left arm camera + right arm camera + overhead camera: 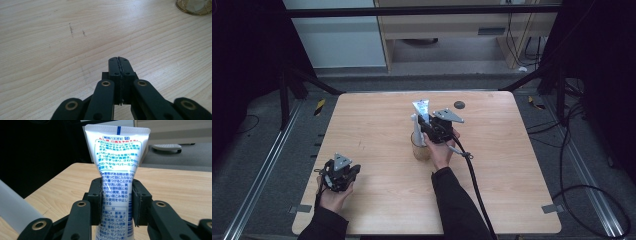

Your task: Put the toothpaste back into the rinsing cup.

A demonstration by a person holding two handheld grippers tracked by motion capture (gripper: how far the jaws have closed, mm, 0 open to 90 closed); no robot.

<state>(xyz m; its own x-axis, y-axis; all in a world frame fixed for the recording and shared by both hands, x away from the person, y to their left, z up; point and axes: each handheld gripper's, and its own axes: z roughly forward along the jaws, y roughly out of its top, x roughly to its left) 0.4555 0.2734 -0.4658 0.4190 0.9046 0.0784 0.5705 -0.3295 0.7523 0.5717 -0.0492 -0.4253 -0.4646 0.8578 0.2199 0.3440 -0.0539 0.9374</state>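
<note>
Right gripper around upright tube

Each hand carries a black tool: the left tool and the right tool. On top of each sits a grey three-cornered plate with small dark holes. In the gripper views, flat black link bars run back from the jaws, each pinned with brass-ringed rivets, and small screws sit just behind the ribbed pads. A thick black cable trails back from the right tool. Both forearms wear black sleeves.
</note>
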